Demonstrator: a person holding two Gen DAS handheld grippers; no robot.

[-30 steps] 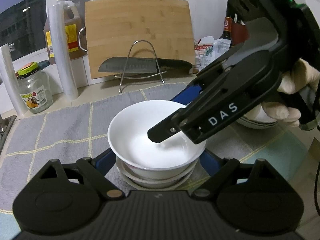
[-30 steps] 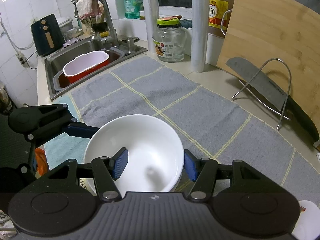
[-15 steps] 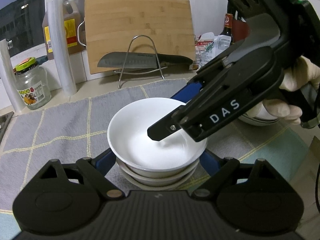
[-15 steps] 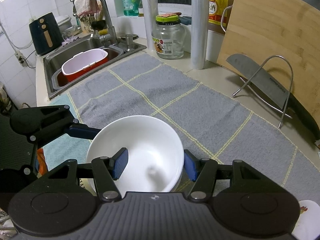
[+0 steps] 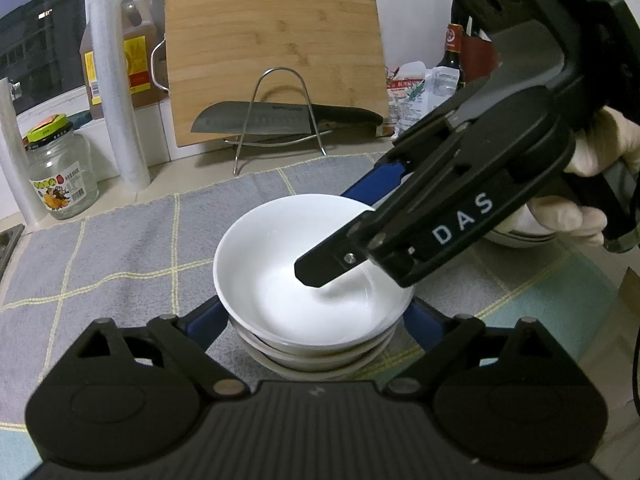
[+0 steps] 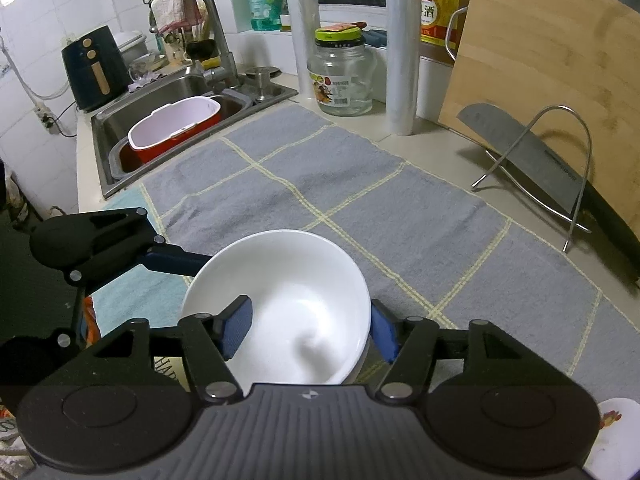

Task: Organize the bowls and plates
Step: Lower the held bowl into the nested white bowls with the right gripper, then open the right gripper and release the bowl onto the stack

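A white bowl [image 5: 304, 264] [image 6: 280, 300] rests on top of a stack of white dishes [image 5: 316, 360] on the grey checked towel [image 5: 120, 248]. My left gripper [image 5: 314, 320] straddles the stack. Its blue pads [image 5: 204, 320] stand a little off each side and the jaws are opening. My right gripper [image 6: 308, 332] [image 5: 348, 232] reaches in from the right, held by a gloved hand [image 5: 576, 216]. One finger hangs inside the bowl and the other is outside its rim. Those jaws are opening too, and neither pad presses the wall.
A bamboo cutting board [image 5: 276, 60] leans at the back, with a knife [image 5: 280, 118] on a wire rack. A glass jar [image 5: 60, 172], film rolls and oil bottles line the wall. More white dishes [image 5: 516, 236] sit right. A sink [image 6: 168, 136] holds a red tub.
The left gripper's pads have spread slightly away from the stack. The right gripper's pads have widened a little. The bowl stays on the stack.
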